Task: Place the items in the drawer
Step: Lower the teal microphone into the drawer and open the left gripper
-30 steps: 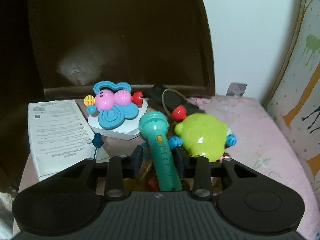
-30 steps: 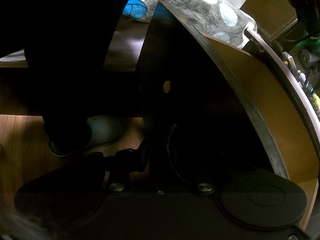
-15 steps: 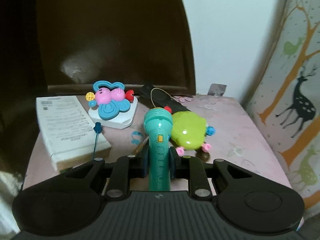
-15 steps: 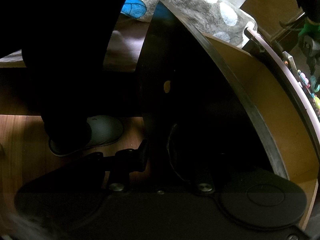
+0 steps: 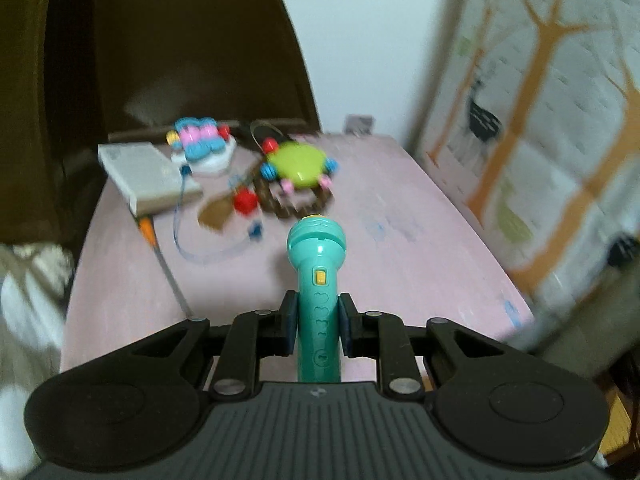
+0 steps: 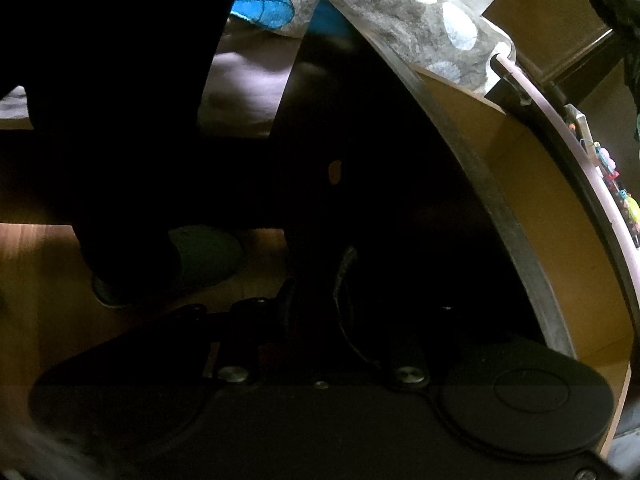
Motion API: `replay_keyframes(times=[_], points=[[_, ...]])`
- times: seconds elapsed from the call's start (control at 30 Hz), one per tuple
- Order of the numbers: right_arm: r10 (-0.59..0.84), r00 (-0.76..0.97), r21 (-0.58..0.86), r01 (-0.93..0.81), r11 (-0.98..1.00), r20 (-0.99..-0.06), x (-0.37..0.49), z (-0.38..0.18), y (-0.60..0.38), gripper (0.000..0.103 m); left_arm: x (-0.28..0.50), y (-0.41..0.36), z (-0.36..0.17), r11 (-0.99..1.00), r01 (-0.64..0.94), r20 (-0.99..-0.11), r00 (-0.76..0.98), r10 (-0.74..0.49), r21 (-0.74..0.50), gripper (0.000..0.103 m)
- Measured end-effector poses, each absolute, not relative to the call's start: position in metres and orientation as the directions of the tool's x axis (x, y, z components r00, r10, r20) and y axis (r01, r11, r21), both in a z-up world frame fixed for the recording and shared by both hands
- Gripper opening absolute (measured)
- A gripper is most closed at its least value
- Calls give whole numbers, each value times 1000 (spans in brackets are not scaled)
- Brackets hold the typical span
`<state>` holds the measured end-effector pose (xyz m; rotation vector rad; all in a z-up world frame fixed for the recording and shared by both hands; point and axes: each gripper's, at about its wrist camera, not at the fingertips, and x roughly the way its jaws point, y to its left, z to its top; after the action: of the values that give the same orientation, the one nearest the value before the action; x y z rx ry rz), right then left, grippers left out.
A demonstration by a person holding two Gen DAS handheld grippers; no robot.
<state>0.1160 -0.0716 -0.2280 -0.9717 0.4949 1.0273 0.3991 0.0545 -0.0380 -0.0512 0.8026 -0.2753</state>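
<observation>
Left gripper (image 5: 318,328): jaws pinching the teal toy microphone (image 5: 318,280) by its handle, one blue pad on each flank. The toy is held above the pink tabletop (image 5: 420,240), head pointing away from the camera.

Teal toy microphone, handling (judged): hollow moulded plastic, light, rigid, smooth enough to slip or pivot if squeezed loosely. The straight handle below the yellow switch is the sound place to grip; the bulbous head would roll between the pads.

Right gripper (image 6: 316,312): very dark in its own view; it appears to be at the dark drawer front (image 6: 360,184), but whether the jaws are spread or pressed together cannot be told.

Drawer (image 6: 520,200): pulled open, tan wooden interior wall visible; nothing can be seen inside in the lit part, the floor being hidden.

Tabletop, middle distance (blurred): a thin cord with an orange end (image 5: 176,216), a red-and-brown piece (image 5: 232,208).

Tabletop, far: white box (image 5: 148,172), green turtle-like toy (image 5: 298,166), pink-and-blue butterfly toy (image 5: 198,140) on a white base. None of these is in the drawer yet.

Beyond: dark curved headboard (image 5: 180,40).
</observation>
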Motion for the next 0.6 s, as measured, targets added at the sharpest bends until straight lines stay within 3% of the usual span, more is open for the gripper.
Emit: replay_keyframes(times=[0.3,0.6], points=[[472,472,-448,-878,170,-745,114,-230,-69,24,322,39,-95,944,291,-807,514,-292,-157,20],[475,472,-453,-876,163,-743,112,-231,-68,24,333,24,-171,967,237,-877,443,-189,-89,20]])
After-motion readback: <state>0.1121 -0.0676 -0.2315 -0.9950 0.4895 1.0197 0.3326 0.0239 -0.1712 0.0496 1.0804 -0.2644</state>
